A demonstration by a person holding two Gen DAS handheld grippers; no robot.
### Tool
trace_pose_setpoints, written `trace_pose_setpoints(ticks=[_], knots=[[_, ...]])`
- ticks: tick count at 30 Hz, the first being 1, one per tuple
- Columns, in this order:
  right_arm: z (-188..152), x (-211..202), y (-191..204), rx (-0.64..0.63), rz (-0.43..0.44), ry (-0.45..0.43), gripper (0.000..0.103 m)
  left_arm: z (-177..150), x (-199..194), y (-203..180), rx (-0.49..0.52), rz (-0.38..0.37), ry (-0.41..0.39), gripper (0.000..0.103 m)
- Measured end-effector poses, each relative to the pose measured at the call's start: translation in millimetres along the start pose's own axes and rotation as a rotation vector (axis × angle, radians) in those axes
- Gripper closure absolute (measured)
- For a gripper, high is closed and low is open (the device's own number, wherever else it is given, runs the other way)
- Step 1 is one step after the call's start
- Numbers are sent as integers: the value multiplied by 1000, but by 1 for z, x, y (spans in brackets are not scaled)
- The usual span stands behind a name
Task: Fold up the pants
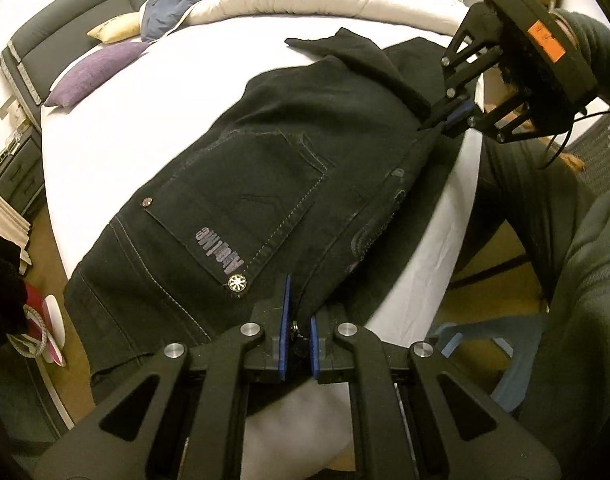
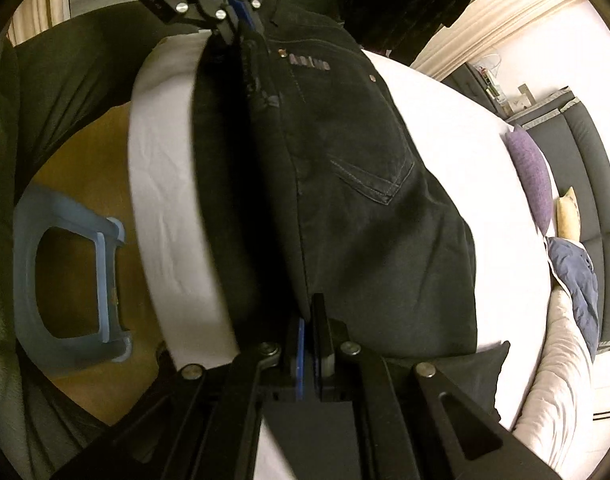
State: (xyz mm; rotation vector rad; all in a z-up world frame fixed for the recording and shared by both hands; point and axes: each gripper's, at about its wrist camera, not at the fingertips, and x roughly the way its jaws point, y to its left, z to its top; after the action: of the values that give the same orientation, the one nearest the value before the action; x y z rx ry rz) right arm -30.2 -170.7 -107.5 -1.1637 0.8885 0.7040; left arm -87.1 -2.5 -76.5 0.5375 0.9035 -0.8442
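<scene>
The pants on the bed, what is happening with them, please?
A person is folding black pants on a white bed with two handheld grippers. The left gripper is shut on the cloth at one end of the near edge, and the right gripper is shut on the same edge at the other end. The pants lie over the bed's edge with a back pocket facing up.

Purple pillow (image 1: pixel 93 74), yellow cushion (image 1: pixel 114 28) and blue garment (image 1: pixel 177 8) near the headboard (image 1: pixel 81 4); pale blue stool (image 2: pixel 69 276) on the floor
</scene>
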Motion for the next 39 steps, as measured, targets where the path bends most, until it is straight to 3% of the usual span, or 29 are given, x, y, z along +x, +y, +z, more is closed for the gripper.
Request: trace_pose_setpoints(ticks=[10, 14, 17, 20, 21, 23, 24, 25, 27, 29, 33, 36, 39], knots=[[4, 24, 26, 20, -52, 37, 95, -10, 10, 25, 15, 6, 19, 93], [3, 33, 31, 70, -94, 29, 94, -9, 5, 20, 30, 36, 27, 92], [-2, 30, 24, 157, -83, 8, 88, -12, -12, 21, 21, 34, 66, 90], [-4, 29, 19, 223, -87, 6, 73, -20, -35, 31, -25, 6, 111, 90], [-5, 29, 14, 248, -87, 6, 63, -20, -44, 35, -36, 12, 115, 90], [-8, 26, 8, 302, -66, 0, 49, -12, -62, 45, -81, 21, 78, 90], [-11, 23, 5, 330, -24, -11, 28, -5, -69, 49, -106, 21, 51, 90], [-15, 21, 6, 346, 9, -20, 22, 2, -73, 51, -120, 21, 26, 90], [-19, 14, 3, 366, 31, -46, 22, 33, -74, 53, -137, 28, -53, 90], [-23, 4, -10, 438, 59, -85, 23, 62, -59, 52, -166, 14, -103, 90], [-49, -23, -78, 741, 84, -212, 25, 109, -3, 40, -212, -20, -119, 90], [-84, -30, -148, 996, 17, -255, 24, 130, 45, 46, -316, -51, -60, 90], [-122, -24, -218, 1253, -30, -265, 23, 124, 96, 53, -409, -58, 29, 90]])
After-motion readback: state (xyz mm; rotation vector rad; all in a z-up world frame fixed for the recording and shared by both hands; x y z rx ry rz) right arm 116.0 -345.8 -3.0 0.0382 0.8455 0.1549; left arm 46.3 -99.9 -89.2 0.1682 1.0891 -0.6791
